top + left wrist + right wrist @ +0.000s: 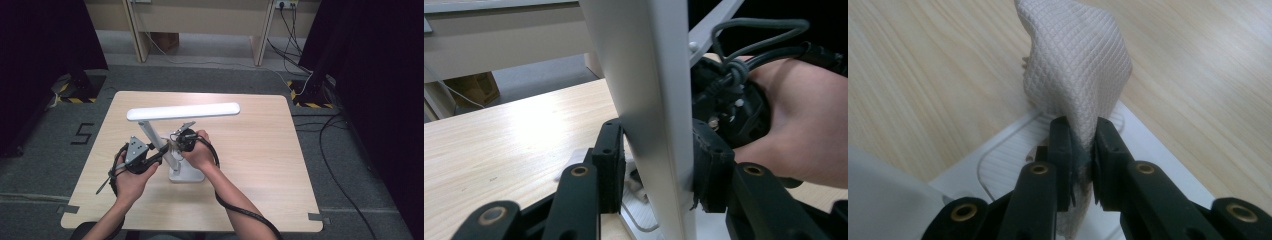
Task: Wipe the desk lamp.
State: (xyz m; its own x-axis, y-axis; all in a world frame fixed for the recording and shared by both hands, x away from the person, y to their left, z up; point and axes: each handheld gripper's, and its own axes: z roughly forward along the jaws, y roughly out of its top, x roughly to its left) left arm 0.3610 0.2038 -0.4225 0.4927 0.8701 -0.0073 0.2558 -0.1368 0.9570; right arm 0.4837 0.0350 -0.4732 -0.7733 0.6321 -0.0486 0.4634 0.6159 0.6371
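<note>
High view looked down over the table (260, 150); both gripper views sat close, sharing the desk lamp (172, 145) base.

The pale wooden desk (260, 150) spread beneath the left claw (161, 154) and the right claw (174, 143). Well beyond both claws, past the desk's far edge, a cardboard box (165, 41) sat on the grey floor (210, 75) beside a wooden leg (136, 30). Black cables (287, 30) hung far off on the right claw's side, and a taped "5" (83, 133) lay on the floor out to the left claw's side.
</note>
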